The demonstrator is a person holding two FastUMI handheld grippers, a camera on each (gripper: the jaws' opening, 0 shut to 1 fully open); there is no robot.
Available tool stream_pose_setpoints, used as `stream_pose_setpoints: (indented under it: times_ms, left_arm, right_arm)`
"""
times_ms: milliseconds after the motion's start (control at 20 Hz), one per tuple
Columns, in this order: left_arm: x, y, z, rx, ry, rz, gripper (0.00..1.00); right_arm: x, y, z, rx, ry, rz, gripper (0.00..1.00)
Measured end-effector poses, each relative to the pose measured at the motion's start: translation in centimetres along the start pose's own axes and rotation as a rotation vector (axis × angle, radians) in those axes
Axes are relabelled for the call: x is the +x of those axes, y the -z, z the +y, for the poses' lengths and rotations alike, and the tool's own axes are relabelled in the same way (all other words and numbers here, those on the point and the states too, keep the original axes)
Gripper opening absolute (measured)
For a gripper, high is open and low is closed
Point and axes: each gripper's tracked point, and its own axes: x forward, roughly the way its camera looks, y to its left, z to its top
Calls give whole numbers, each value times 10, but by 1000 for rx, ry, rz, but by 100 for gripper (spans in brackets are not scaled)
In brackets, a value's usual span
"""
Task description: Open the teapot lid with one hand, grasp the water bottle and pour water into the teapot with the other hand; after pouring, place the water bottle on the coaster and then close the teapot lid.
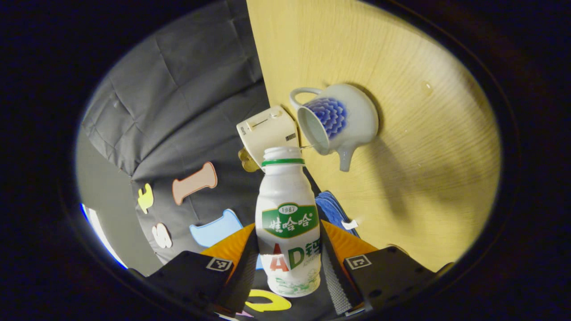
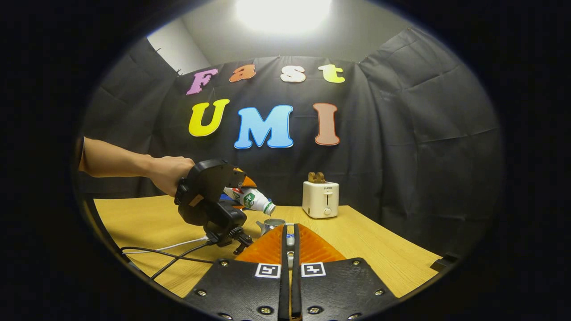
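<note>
Bottle tipped over the open teapot

In the left gripper view the left claw [image 1: 290, 263] grips the water bottle [image 1: 289, 223] on both sides, its open mouth just above the lidless teapot [image 1: 339, 118] on the wooden surface [image 1: 424, 178]. The right claw [image 2: 290, 243] is nearly closed on something small I cannot identify. Farther off stands a toaster [image 2: 320, 199].

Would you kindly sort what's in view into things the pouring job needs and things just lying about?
Job:
water bottle, held by the left tool
teapot, lid off
right tool, clamping something small

Lying about:
toaster
blue cloth
cables
</note>
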Motion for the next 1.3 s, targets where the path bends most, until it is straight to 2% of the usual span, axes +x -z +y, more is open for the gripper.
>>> stream_pose_setpoints:
  times_ms: [250, 450, 500, 550, 650, 700, 750, 900, 950, 1000, 1050, 1100, 1200, 1250, 1300]
  left_arm:
    - [0, -3, 0, -15, -10, -9, 77]
    - [1, -4, -6, -68, 9, -15, 77]
    - [1, -4, -9, -74, 13, -18, 82]
    - [3, -4, -11, -77, 14, -18, 82]
    - [5, -6, -15, -105, 14, -25, 71]
    - [6, -7, -15, -131, 8, -32, 77]
    - [6, -9, -14, -161, -1, -41, 79]
    - [7, -11, -22, -314, 12, -73, 82]
    - [9, -10, -25, -364, 14, -81, 77]
    - [8, -11, -30, -412, 17, -87, 82]
    - [8, -9, -34, -482, 13, -93, 77]
    - [7, -7, -38, -543, 18, -97, 82]
    - [5, -5, -43, -683, 19, -105, 82]
    - [6, -3, -46, -747, 25, -106, 76]
    - [6, -1, -48, -796, 22, -106, 82]
  right_arm:
    - [1, 3, 0, 2, -4, 15, 2]
    - [3, 8, 2, 6, -12, 32, 2]
    - [4, 8, 3, 6, -14, 34, 2]
    - [3, 10, 3, 4, -14, 35, 2]
    - [3, 11, 4, 2, -18, 38, 2]
    - [4, 11, 5, 1, -20, 39, 2]
    - [3, 10, 5, -1, -22, 38, 2]
    - [3, 9, 5, 5, -25, 30, 2]
    - [2, 7, 6, 3, -28, 22, 2]
    - [3, 6, 6, 0, -28, 17, 2]
    - [4, 5, 8, -6, -30, 14, 2]
    - [5, 7, 9, -7, -34, 16, 2]
    - [10, 9, 14, 5, -53, 29, 2]
    - [13, 10, 16, 5, -60, 35, 2]
    - [17, 11, 17, -3, -64, 38, 2]
